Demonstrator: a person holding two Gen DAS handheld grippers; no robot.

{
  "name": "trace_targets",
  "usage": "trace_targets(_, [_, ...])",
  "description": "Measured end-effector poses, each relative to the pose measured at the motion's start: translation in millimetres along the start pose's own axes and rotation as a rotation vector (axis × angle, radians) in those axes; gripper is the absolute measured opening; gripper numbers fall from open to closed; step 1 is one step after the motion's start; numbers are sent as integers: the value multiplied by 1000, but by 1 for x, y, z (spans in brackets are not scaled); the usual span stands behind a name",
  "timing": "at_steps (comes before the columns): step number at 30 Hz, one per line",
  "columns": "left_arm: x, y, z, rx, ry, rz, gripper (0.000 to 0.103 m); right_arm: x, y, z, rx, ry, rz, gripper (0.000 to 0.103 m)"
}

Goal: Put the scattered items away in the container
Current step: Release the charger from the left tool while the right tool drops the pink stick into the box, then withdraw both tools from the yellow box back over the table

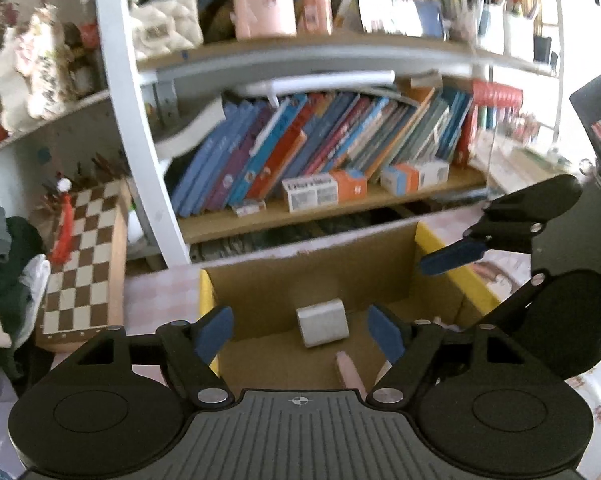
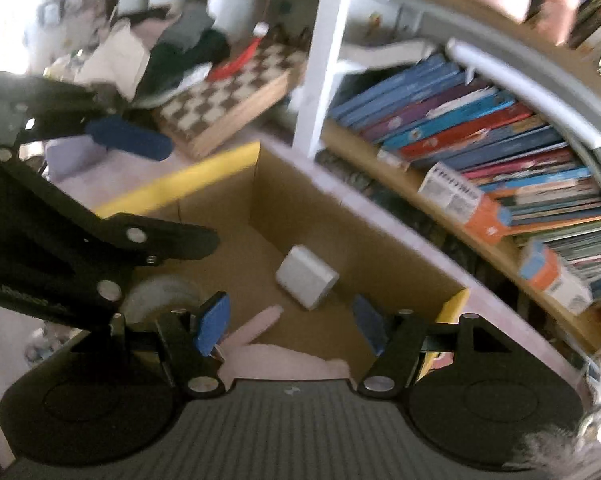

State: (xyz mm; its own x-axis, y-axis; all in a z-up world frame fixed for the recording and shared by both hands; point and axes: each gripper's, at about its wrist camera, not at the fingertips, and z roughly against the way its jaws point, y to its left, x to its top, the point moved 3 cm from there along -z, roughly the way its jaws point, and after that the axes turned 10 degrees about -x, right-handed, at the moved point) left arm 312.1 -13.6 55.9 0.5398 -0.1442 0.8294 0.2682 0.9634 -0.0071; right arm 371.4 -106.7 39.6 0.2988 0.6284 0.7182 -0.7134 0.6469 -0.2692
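An open cardboard box (image 1: 380,268) with yellow flap edges stands on the table; it also shows in the right wrist view (image 2: 300,204). A small white block (image 1: 323,322) lies on its floor, also seen from the right wrist (image 2: 306,276). A pink item (image 1: 348,372) lies in the box near me, in the right wrist view (image 2: 256,328) too. A clear tape roll (image 2: 160,294) sits at the box's left side. My left gripper (image 1: 300,334) is open and empty over the box. My right gripper (image 2: 290,322) is open and empty over the box, also visible from the left wrist (image 1: 452,258).
A bookshelf with leaning books (image 1: 320,144) and small cartons (image 1: 324,190) stands right behind the box. A chessboard (image 1: 80,256) lies to the left, with clothes (image 2: 180,52) piled beyond it. A white shelf post (image 1: 136,120) rises by the box's far left corner.
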Motion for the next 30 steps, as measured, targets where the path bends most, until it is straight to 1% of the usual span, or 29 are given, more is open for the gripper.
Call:
trace_targets(3, [-1,1,20,-12,-41,14,79,3,7,24,-26,-46,-26,68])
trace_targets(6, [-5,0,40,-26,-73,30,79,2,16,47,-49,-81,-56,73])
trace_targets(11, [-20,-2,68,-42,-91,32,79,-5,31,73,-90,-105,-86,74])
trace_targets(22, [-65,5,105,-33,-55,47,79,-34,61,100,-153,-72,-161,75])
trace_targets(26, [-80,12,115,-19,-46,76,79,-46,66,107,-204,-70,-208,75])
trace_targets(30, [-93,20,123,-2,-32,106,79,-58,70,109,-235,-42,-256,75])
